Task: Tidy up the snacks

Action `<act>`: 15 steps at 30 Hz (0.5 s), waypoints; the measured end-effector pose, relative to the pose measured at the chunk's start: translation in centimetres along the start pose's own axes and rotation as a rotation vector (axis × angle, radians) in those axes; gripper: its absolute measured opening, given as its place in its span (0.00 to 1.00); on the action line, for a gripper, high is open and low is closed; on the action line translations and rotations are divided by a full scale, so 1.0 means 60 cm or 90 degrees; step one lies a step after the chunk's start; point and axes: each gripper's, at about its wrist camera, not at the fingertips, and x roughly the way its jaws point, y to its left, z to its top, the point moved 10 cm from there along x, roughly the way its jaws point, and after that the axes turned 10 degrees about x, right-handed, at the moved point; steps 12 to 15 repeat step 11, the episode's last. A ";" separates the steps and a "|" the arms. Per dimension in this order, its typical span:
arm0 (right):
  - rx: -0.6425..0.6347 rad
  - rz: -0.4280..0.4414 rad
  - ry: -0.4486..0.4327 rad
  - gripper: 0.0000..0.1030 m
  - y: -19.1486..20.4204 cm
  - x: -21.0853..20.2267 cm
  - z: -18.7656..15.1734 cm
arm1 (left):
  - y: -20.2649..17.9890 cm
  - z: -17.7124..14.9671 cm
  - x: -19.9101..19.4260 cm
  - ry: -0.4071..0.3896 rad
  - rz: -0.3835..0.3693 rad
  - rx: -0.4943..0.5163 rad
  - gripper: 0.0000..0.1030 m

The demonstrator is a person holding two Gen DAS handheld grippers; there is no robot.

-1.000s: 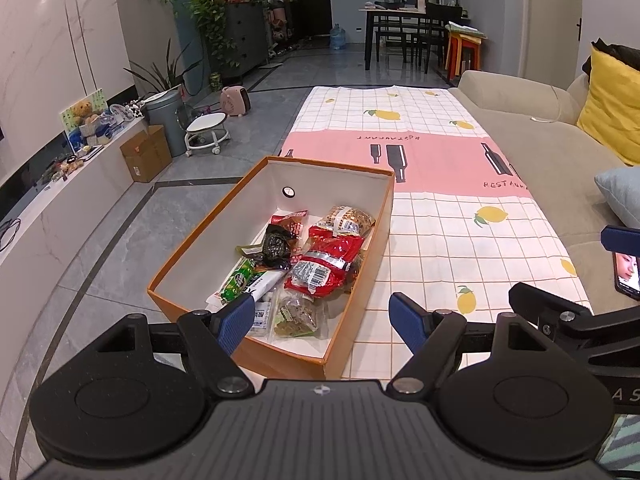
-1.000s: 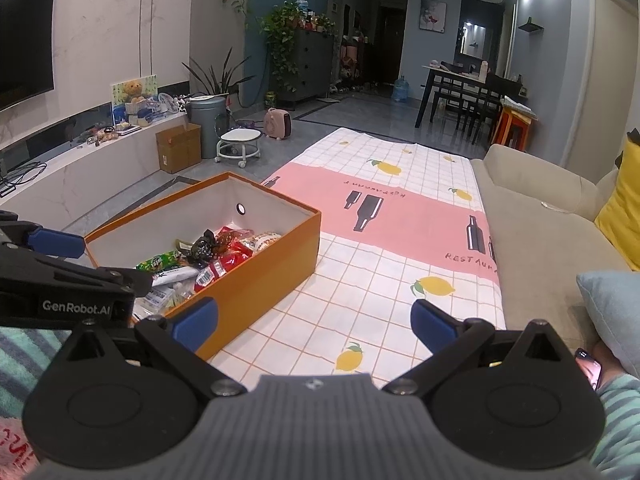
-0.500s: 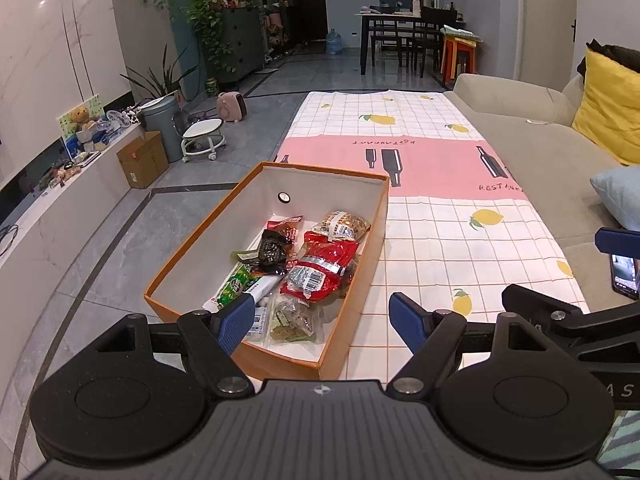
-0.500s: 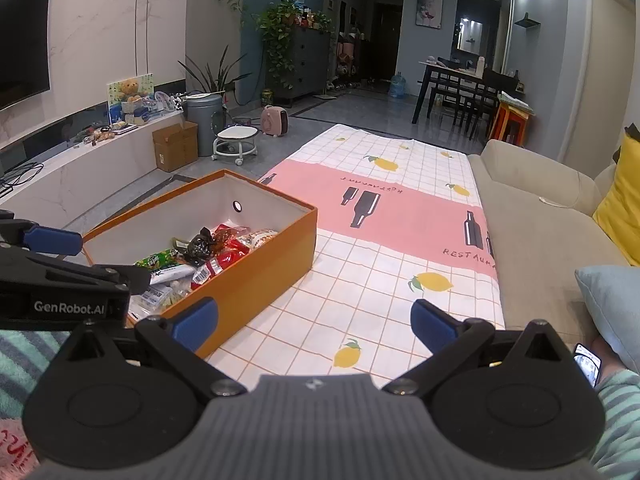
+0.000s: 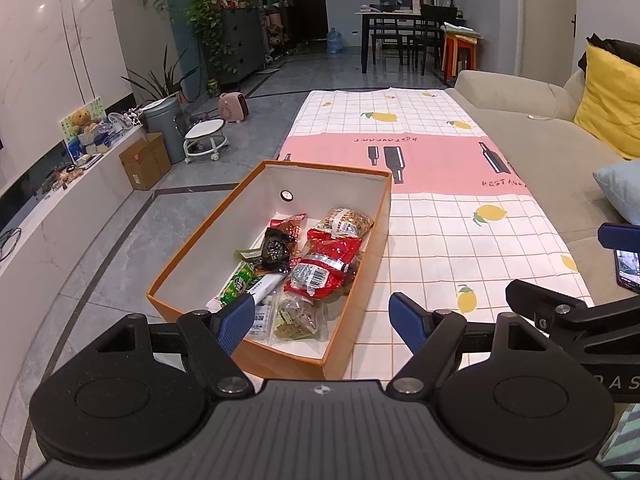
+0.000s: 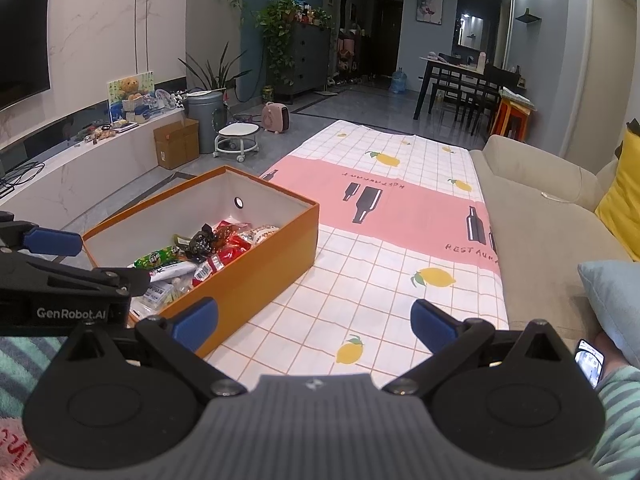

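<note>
The snacks are kept in an orange box that is placed on the left edge of a checked cloth, and no snack is seen on the cloth outside it. Both the left gripper and the right gripper are held wide open and nothing is gripped by them; they are held near the box, not touching it. In the box a red bag, a green packet, a dark packet and a clear bag are piled together at the near end. These are judged to be light, soft and rather slippery, because film wrapping is used. A packet is best taken at its sealed flat edge, where the film is stiffer. The contents can probably be crushed, so a gentle closing is advised.
</note>
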 end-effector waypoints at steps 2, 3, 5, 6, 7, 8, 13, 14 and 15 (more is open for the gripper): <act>0.000 0.001 -0.001 0.96 0.000 0.001 0.000 | 0.001 0.001 -0.001 -0.001 0.001 0.001 0.87; 0.000 0.001 -0.001 0.96 0.000 0.001 0.000 | -0.001 0.001 -0.002 -0.001 0.000 0.001 0.87; 0.000 0.001 -0.001 0.96 0.000 0.001 0.000 | 0.001 0.001 -0.002 -0.001 0.001 0.001 0.87; 0.000 0.001 -0.001 0.96 0.000 0.002 0.000 | 0.000 0.001 -0.002 -0.001 0.000 0.001 0.87; 0.000 0.001 -0.001 0.96 0.000 0.002 0.000 | 0.001 0.001 -0.002 -0.001 0.000 0.000 0.87; 0.001 0.001 -0.001 0.96 0.000 0.001 0.000 | 0.001 0.001 -0.002 -0.001 -0.002 -0.001 0.87; 0.003 0.002 0.000 0.96 0.000 0.002 0.000 | 0.000 0.001 -0.004 0.000 -0.003 -0.006 0.87; 0.003 0.002 0.000 0.96 0.000 0.002 0.000 | 0.000 0.001 -0.004 0.000 -0.003 -0.006 0.87; 0.003 0.002 0.000 0.96 0.000 0.002 0.000 | 0.000 0.001 -0.004 0.000 -0.003 -0.006 0.87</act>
